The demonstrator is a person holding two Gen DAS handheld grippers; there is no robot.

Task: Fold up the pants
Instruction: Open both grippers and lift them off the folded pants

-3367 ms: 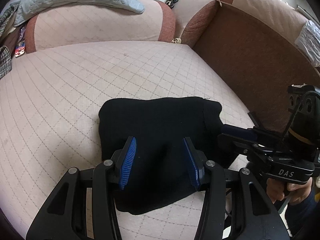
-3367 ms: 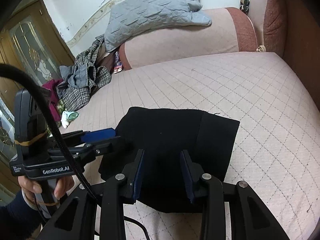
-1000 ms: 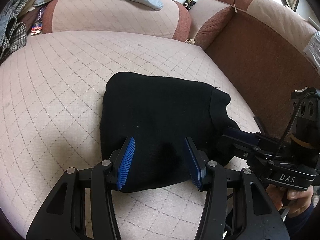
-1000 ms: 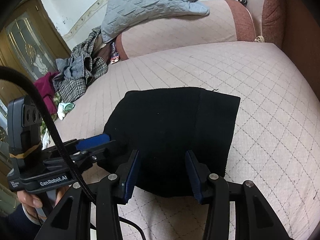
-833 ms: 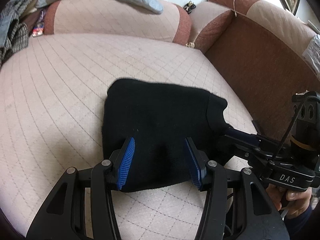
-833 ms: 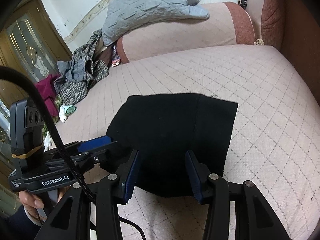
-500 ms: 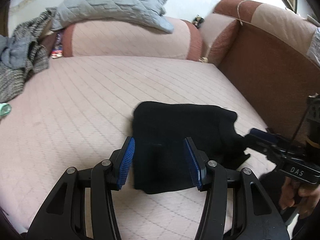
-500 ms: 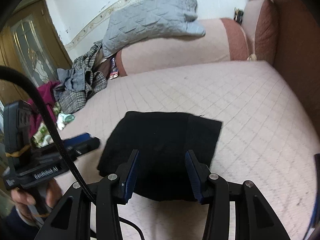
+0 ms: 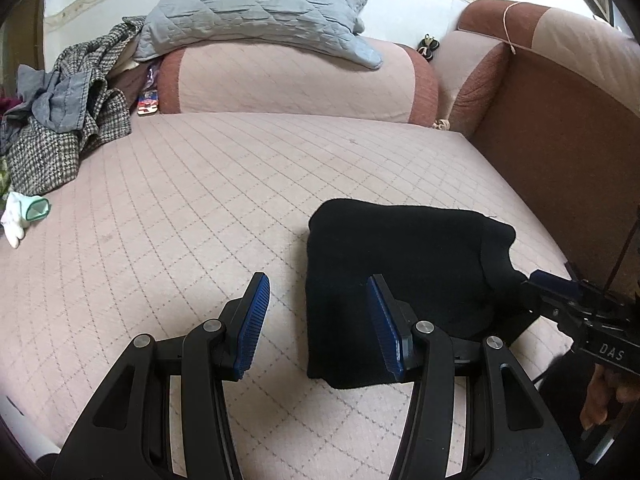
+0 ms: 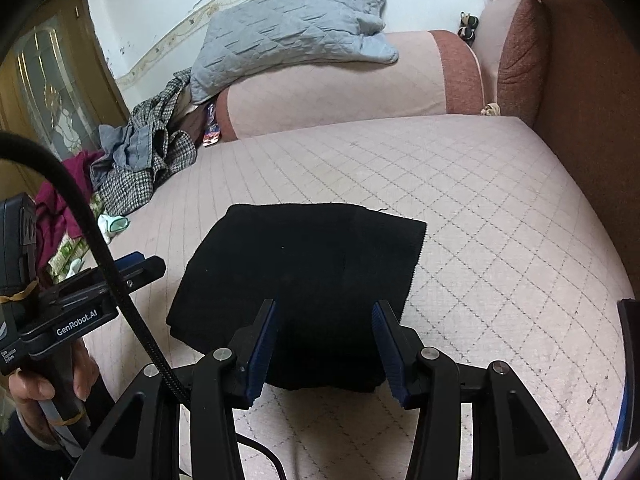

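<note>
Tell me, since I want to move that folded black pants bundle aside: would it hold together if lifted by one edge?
Probably not. The black pants look like soft knit stacked in loose layers, so one edge would likely lift alone and unfold. Pushed across the quilted sofa cover, it would probably bunch rather than slide. It cannot roll.

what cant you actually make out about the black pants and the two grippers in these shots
- Layers inside the folded black pants: both views, uniform dark cloth hides the creases.
- Near edge of the pants: right wrist view, covered by the right gripper.
- Right gripper's fingertips in the left wrist view: merged with the black cloth.
- Left gripper: open, off the pants' left edge; its height above the quilted sofa seat is unreadable.
</note>
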